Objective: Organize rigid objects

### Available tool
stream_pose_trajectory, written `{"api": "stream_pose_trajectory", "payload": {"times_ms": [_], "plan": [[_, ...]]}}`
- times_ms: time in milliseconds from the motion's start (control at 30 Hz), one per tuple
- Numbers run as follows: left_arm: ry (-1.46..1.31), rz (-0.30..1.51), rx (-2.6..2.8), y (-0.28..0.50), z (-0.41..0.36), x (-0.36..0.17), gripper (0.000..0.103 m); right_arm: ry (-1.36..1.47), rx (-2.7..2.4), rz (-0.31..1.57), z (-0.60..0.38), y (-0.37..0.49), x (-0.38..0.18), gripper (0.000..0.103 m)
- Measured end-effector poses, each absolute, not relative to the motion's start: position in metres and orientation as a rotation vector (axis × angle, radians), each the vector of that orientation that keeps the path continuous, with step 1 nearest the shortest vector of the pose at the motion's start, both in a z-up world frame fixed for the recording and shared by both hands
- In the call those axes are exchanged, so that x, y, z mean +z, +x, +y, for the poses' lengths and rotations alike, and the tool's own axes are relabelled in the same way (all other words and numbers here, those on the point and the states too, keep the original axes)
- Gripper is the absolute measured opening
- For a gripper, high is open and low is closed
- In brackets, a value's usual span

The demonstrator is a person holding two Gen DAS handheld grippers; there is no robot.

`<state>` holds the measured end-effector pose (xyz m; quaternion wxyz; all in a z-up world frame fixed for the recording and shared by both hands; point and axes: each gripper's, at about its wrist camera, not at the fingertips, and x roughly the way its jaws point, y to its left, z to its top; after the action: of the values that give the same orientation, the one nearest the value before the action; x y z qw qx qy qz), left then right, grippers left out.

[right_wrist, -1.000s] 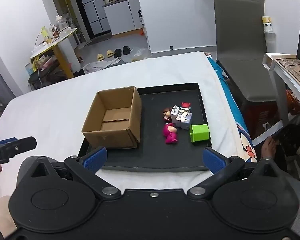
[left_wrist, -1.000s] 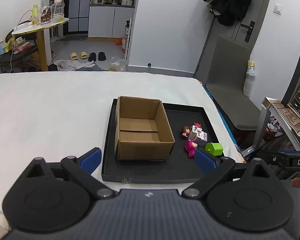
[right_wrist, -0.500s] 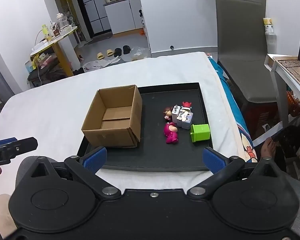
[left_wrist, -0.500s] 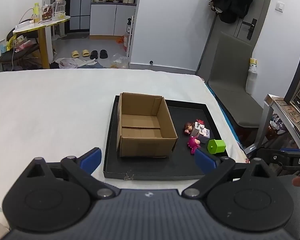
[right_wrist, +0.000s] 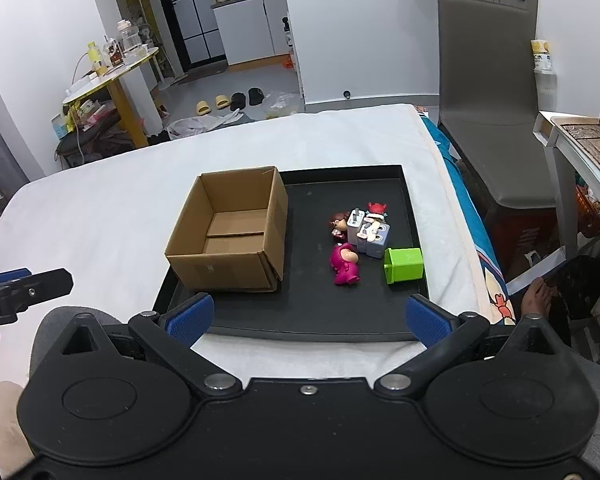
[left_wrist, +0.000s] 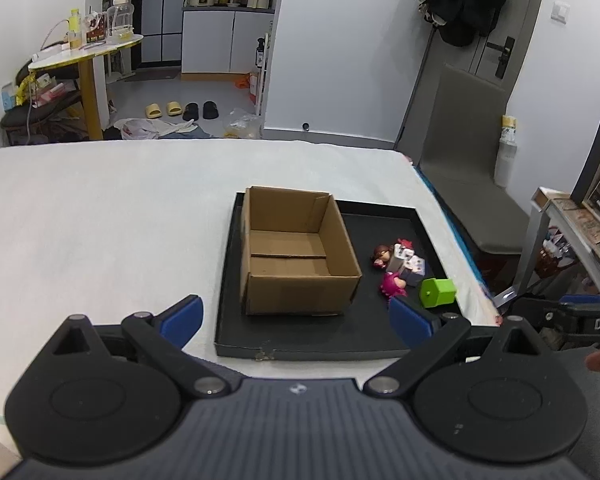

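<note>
An open, empty cardboard box [right_wrist: 230, 236] [left_wrist: 296, 256] stands on the left half of a black tray [right_wrist: 404, 188] [left_wrist: 380, 216]. To its right lie small toys: a pink figure [right_wrist: 345, 264] [left_wrist: 394, 285], a green cube [right_wrist: 404, 265] [left_wrist: 438, 292], a grey block with a white plug [right_wrist: 370, 234] [left_wrist: 406, 260] and a brown-haired doll head [right_wrist: 339, 222] [left_wrist: 381, 255]. My left gripper [left_wrist: 296, 318] is open, held back in front of the tray's near edge. My right gripper [right_wrist: 306, 316] is open too, over the tray's near rim, with nothing between its fingers.
The tray rests on a white bed surface [left_wrist: 100, 220] whose right edge drops off beside a grey chair [right_wrist: 492, 92]. A small table [right_wrist: 572, 148] stands further right. The other gripper's body [right_wrist: 24, 286] shows at the left of the right wrist view.
Both grippers have drawn back and lifted slightly, so the tray and box sit a little farther away. Nothing on the tray has moved.
</note>
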<state>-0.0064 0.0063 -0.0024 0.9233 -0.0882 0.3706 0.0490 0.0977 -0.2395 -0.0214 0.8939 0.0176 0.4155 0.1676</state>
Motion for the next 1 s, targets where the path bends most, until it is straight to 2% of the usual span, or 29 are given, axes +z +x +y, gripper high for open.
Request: {"api": "stream_pose_trajectory", "payload": {"times_ms": [1000], "plan": [[-0.188, 0.761, 0.089, -0.0075, 0.0086, -0.0025, 0.099, 0.057, 0.352, 0.870, -0.2405, 0.0976, -0.0243, 0.103]]}}
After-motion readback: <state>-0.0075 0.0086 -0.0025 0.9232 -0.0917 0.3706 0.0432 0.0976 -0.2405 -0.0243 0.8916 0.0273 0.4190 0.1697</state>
